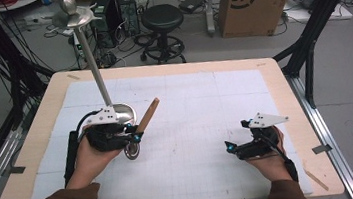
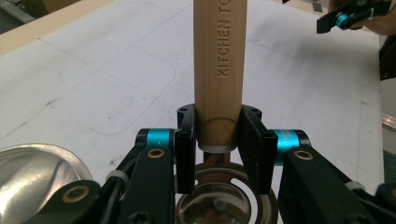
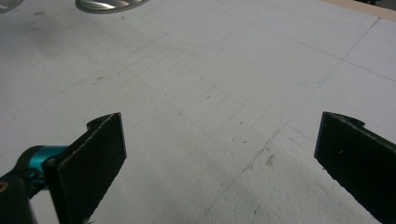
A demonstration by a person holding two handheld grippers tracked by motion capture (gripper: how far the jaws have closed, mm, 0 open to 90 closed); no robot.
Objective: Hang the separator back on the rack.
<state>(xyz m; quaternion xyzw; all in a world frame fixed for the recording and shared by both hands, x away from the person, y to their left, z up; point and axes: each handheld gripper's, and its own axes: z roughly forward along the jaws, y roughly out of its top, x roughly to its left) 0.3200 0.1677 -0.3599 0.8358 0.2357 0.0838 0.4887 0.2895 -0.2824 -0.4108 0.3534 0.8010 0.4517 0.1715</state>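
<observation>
My left gripper [image 1: 135,133] is shut on the light wooden handle [image 1: 148,114] of a kitchen tool. Stamped letters run along the handle [image 2: 218,56], and both pads press its lower end just above a pale collar. The handle slants up and to the right, and the tool's round shiny metal head [image 1: 131,151] hangs below the jaws, close over the white mat. In the left gripper view the head [image 2: 219,198] sits under the left gripper [image 2: 217,140]. My right gripper [image 1: 235,146] rests low at the right of the mat, open, with bare mat between its wide jaws [image 3: 219,158].
A metal stand with a round base [image 1: 126,113] and a tall slanted pole [image 1: 92,59] topped by a disc and ball [image 1: 71,13] stands just behind the left gripper. Its base shows in the gripper views [image 2: 32,172] [image 3: 109,4]. A white gridded mat [image 1: 206,111] covers the wooden table [image 1: 283,82].
</observation>
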